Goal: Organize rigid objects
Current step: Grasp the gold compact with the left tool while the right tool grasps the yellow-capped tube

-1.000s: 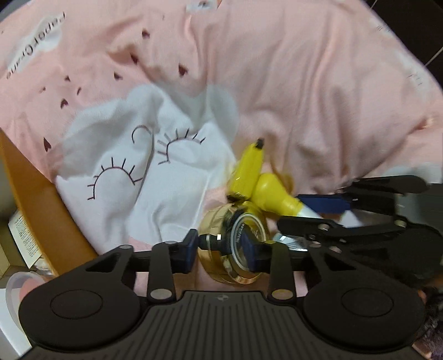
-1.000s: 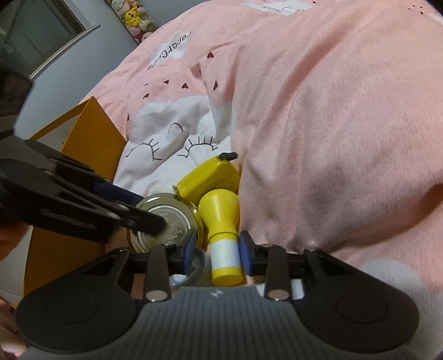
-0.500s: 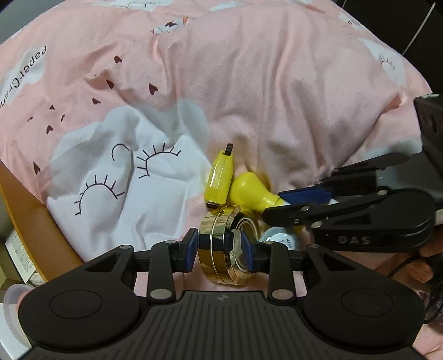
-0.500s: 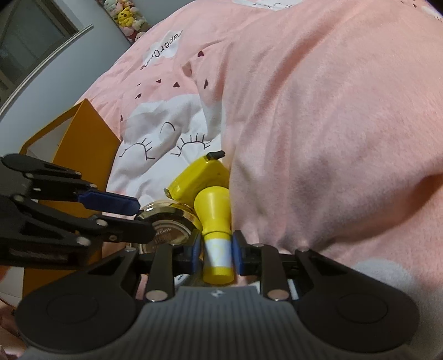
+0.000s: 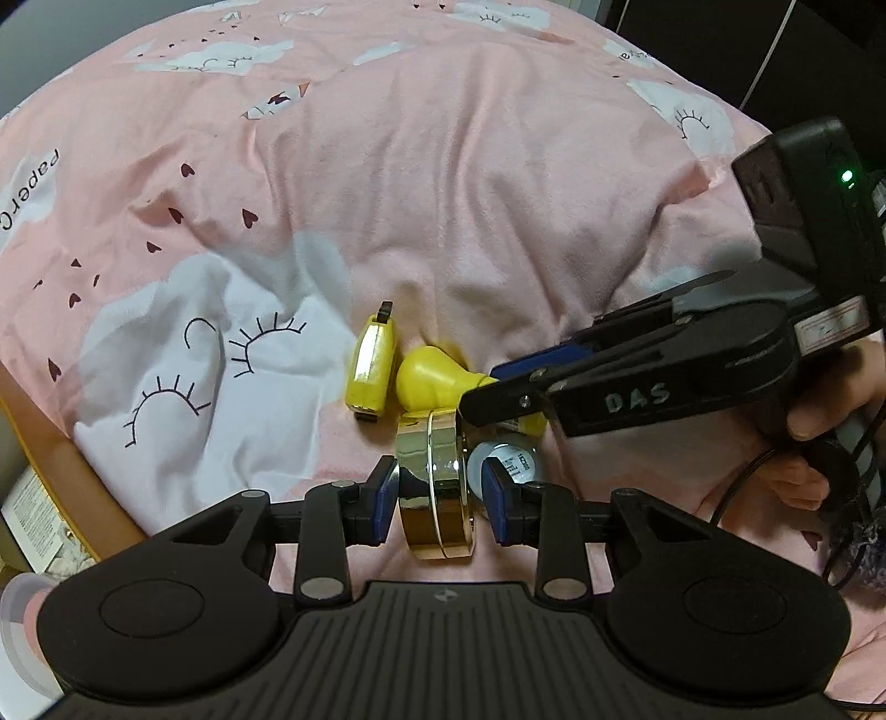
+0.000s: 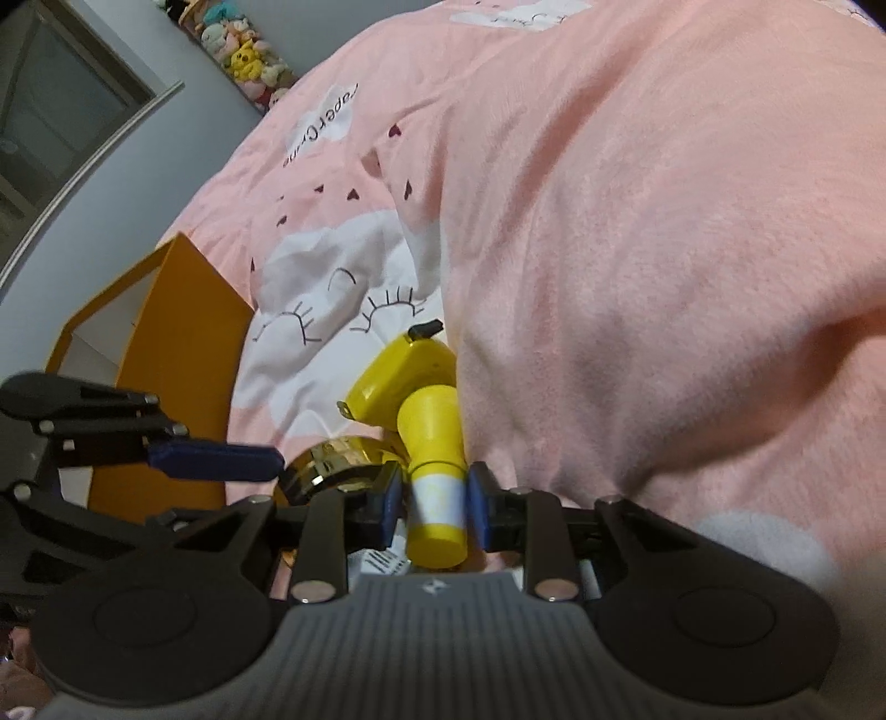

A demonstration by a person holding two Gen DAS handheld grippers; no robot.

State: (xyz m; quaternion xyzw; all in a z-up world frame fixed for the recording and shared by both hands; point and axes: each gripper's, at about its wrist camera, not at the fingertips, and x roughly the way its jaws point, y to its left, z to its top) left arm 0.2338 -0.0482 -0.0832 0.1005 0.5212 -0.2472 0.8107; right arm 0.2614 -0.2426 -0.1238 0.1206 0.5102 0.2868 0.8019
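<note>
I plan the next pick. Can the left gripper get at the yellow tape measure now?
Probably not yet: the left gripper is shut on the gold tin, which stands between it and the yellow tape measure.

Two grippers are in view, a left gripper [image 5: 440, 495] and a right gripper [image 6: 431, 501]. Three yellow or gold things lie on the one pink blanket [image 5: 470, 194]: one gold tin [image 5: 434, 487], one yellow bottle [image 6: 434, 471] and one yellow tape measure [image 5: 370, 371]. One small white jar [image 5: 506, 462] sits just beside the tin, which makes four loose things in all. One orange box [image 6: 177, 354] stands at the bed's edge. One row of plush toys [image 6: 238, 50] is too small to count.
</note>
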